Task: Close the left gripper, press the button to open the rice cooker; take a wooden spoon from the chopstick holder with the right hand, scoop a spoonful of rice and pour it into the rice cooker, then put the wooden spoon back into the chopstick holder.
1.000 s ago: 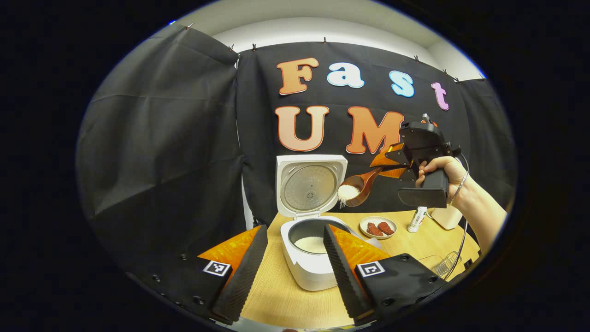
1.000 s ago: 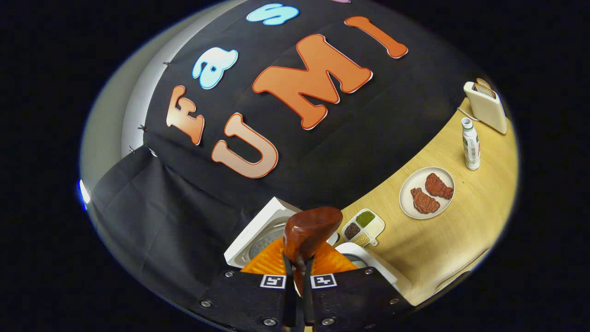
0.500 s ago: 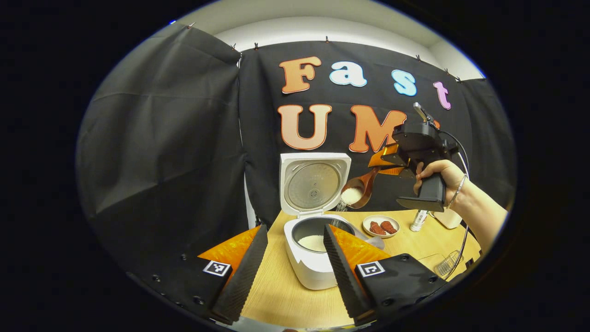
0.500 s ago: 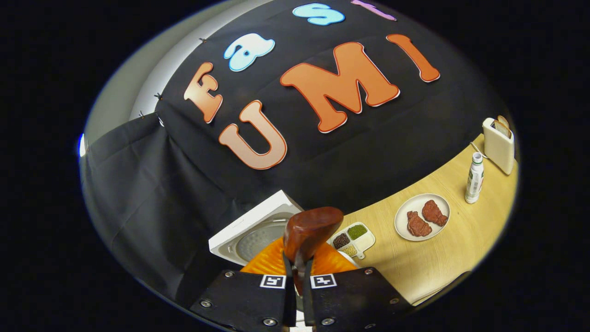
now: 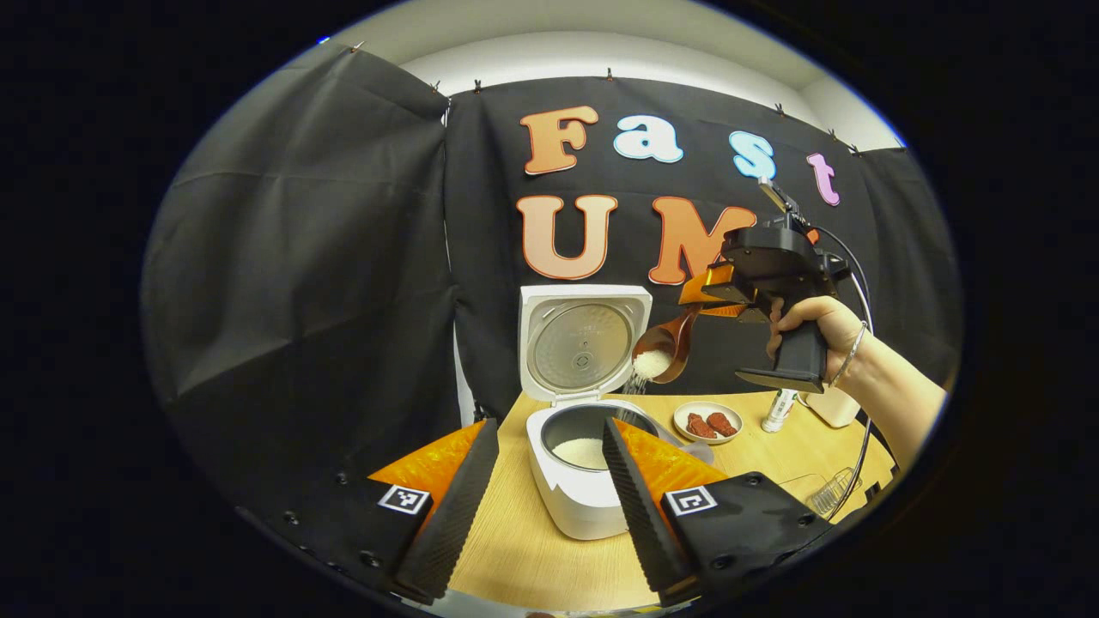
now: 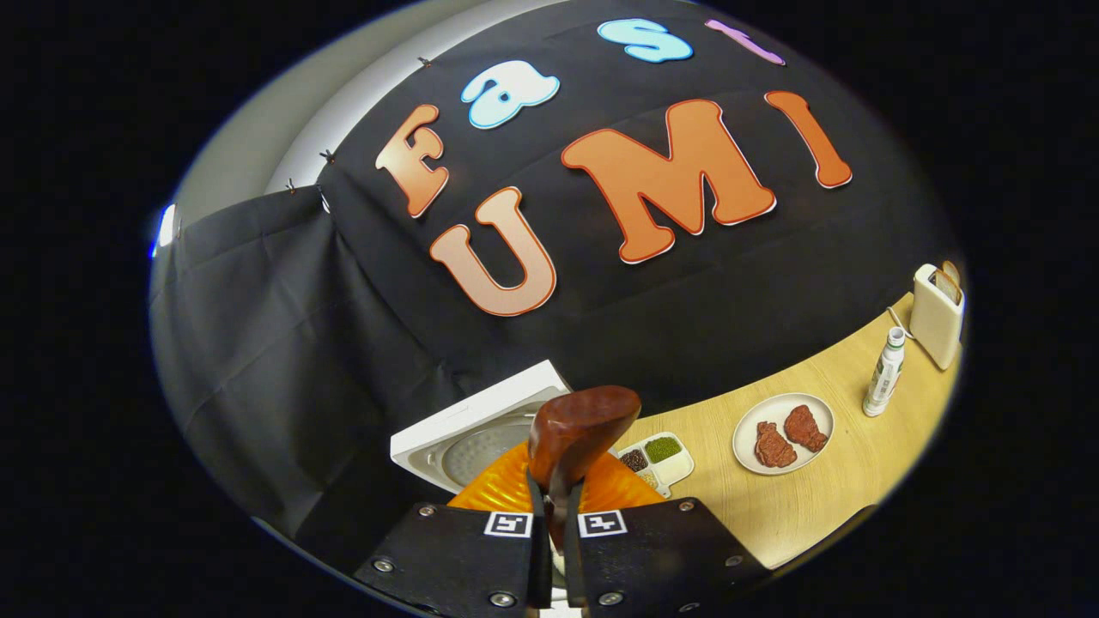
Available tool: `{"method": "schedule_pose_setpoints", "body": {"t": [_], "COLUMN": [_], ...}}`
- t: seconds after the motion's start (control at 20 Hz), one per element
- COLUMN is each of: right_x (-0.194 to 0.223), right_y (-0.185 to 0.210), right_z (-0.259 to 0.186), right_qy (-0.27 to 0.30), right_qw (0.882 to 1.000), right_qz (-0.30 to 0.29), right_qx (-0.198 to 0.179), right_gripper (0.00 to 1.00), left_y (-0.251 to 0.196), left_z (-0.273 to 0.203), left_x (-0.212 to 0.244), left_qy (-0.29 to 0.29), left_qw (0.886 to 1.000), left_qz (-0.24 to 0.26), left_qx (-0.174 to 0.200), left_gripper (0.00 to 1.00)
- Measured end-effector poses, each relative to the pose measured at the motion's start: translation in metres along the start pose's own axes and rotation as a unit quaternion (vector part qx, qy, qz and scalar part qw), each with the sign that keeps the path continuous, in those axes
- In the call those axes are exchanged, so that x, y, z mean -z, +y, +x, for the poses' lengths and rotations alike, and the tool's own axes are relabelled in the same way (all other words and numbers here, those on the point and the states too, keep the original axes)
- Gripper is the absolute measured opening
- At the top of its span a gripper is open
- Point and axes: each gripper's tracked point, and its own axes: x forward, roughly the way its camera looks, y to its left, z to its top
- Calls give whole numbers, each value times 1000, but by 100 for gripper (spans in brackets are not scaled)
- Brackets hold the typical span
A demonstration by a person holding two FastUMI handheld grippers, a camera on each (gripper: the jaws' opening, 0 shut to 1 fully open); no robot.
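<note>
Wooden spoon (image 5: 668, 348) is tilted above the open rice cooker (image 5: 584, 468) on the counter (image 5: 532, 558), white rice (image 5: 651, 364) spilling from its bowl toward the pot. We see the right hand-held gripper (image 5: 717, 296) clamped on its handle. Our left hand-held gripper (image 5: 545, 481) hangs low before the cooker, fingers spread wide, gripping nothing.

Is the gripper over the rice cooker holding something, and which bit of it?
Yes: the right gripper holds the wooden spoon by its handle, jaws shut on it.
</note>
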Motion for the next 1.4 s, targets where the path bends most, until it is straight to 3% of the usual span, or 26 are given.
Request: {"method": "schedule_pose_setpoints", "body": {"t": [0.75, 1.4], "right_x": [-1, -1], "right_y": [13, 41], "right_z": [-1, -6], "right_qy": [-24, -54], "right_qw": [996, 974], "right_qz": [-88, -215], "right_qx": [-12, -42], "right_gripper": [5, 5], "left_y": [4, 7], "left_z": [0, 6], "left_x": [6, 13], "left_qy": [5, 11], "left_qw": [1000, 1000], "left_qz": [1, 6], "left_qx": [-5, -7], "left_gripper": [87, 85]}}
